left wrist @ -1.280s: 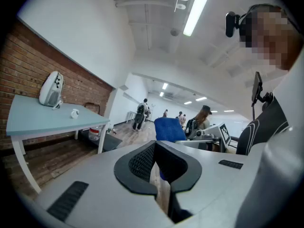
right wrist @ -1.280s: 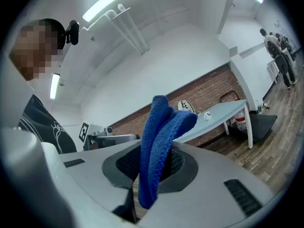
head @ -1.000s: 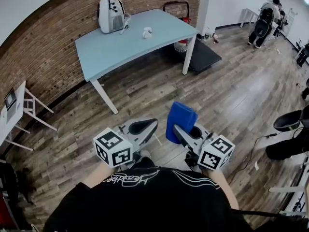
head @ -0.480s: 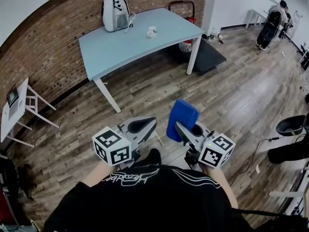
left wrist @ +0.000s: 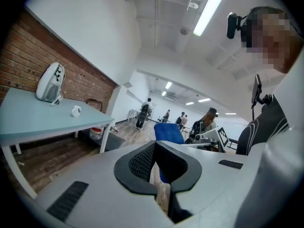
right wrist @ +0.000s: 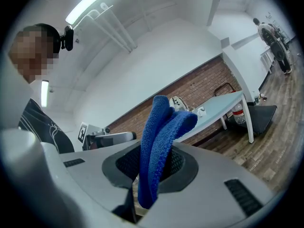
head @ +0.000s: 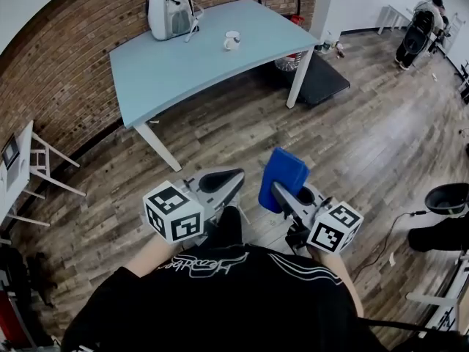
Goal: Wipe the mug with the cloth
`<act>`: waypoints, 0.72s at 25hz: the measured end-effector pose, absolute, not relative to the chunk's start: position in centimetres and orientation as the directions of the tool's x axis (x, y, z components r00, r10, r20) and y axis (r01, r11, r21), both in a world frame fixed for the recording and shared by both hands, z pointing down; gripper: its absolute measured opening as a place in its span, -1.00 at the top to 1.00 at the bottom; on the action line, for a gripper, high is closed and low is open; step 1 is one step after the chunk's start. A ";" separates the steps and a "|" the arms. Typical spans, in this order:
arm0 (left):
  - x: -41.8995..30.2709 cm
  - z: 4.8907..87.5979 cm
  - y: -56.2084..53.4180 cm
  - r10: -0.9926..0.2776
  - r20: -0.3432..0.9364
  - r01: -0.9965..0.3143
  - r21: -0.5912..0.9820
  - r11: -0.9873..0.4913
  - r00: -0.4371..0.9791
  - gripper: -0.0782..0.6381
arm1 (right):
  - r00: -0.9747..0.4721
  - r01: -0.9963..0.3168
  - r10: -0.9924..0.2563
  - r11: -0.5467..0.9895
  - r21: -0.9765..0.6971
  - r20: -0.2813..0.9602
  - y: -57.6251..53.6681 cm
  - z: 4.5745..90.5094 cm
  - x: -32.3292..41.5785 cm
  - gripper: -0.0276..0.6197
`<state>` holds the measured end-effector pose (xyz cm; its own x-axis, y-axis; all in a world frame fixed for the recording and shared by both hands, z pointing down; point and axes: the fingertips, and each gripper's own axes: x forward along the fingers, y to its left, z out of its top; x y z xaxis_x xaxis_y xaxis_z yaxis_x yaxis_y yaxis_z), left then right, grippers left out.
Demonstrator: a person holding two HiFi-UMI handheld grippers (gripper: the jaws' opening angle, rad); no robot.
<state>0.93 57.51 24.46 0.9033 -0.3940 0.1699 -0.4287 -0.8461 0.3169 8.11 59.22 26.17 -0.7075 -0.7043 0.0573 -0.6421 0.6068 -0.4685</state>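
Observation:
A small white mug [head: 232, 39] stands on the far side of a light blue table [head: 183, 68], well away from both grippers; it is tiny in the left gripper view [left wrist: 76, 110] and the right gripper view [right wrist: 201, 111]. My right gripper [head: 282, 191] is shut on a folded blue cloth [head: 283, 178] that sticks up from its jaws [right wrist: 164, 127]. My left gripper [head: 229, 184] is shut with nothing in it. Both are held low in front of the person's body, above the wooden floor.
A white backpack [head: 168, 7] stands at the table's back left corner against the brick wall. A dark mat [head: 319, 79] and a red-framed cart lie beyond the table's right leg. White folding frames [head: 29, 171] stand at the left. People stand far right.
The table and mug have shifted slightly up and left in the head view as the person steps closer. Both grippers stay shut in much the same pose, the cloth still held.

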 end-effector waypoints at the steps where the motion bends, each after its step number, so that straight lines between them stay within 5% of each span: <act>1: 0.9 24.7 55.7 -0.389 0.171 -0.425 0.320 -0.847 0.905 0.76 | -0.704 -0.645 -0.707 0.601 -0.472 0.062 57.4 26.5 8.2 0.73; 18: -4.2 27.4 18.6 -0.375 0.136 -0.397 0.412 -0.820 0.917 0.76 | -0.650 -0.639 -0.754 0.479 -0.601 0.090 20.4 28.9 5.9 0.73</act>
<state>-4.22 18.60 27.37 0.9168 -0.3754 0.1358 -0.3969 -0.8204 0.4116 5.85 20.43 28.89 -0.6504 -0.7542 0.0901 -0.6394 0.4795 -0.6011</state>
